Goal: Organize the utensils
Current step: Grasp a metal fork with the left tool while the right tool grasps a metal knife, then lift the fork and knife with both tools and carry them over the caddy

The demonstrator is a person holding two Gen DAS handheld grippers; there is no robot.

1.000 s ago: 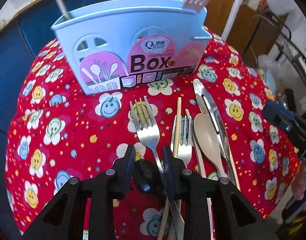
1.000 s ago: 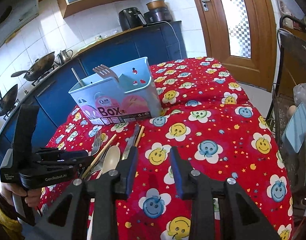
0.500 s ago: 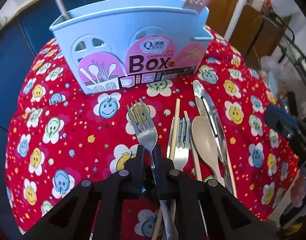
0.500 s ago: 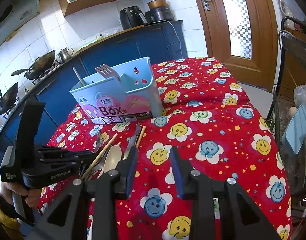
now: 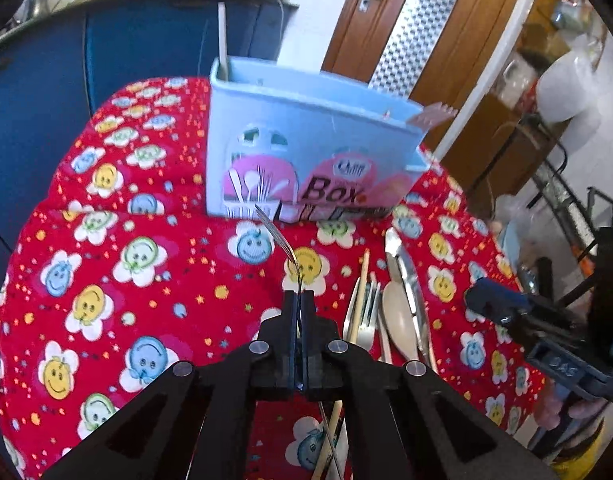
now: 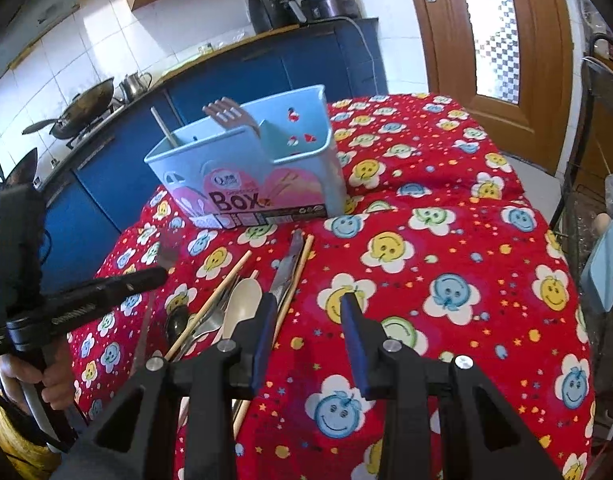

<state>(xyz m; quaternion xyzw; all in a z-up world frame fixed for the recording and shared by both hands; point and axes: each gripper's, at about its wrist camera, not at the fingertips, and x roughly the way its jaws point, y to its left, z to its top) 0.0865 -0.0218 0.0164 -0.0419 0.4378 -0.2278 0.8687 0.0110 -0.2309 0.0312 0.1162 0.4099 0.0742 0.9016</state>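
My left gripper [image 5: 299, 300] is shut on the handle of a metal fork [image 5: 284, 246], which is held off the red cloth and seen edge-on, tines toward the light-blue utensil box [image 5: 306, 152]. From the right wrist view the left gripper [image 6: 158, 274] comes in from the left with the fork [image 6: 169, 250] in front of the box [image 6: 250, 168]. The right gripper [image 6: 308, 308] hovers open over the cloth with nothing between its fingers. A beige spoon [image 6: 242, 304], a knife [image 6: 288, 268], chopsticks [image 5: 360, 292], another fork [image 5: 366, 320] and a dark spoon [image 6: 176, 322] lie together.
The box holds a brownish plastic fork [image 6: 226, 114] and a pale stick [image 6: 162, 126]. The smiley-flower tablecloth [image 6: 446, 240] drops off at the table's edges. Blue cabinets [image 6: 266, 68] stand behind, a wooden door [image 6: 506, 32] at back right, a wire rack [image 5: 566, 200] to the right.
The left gripper's jaws closed on the metal fork's handle, then lifted it off the cloth and rolled it so it shows edge-on. The right gripper stayed put.
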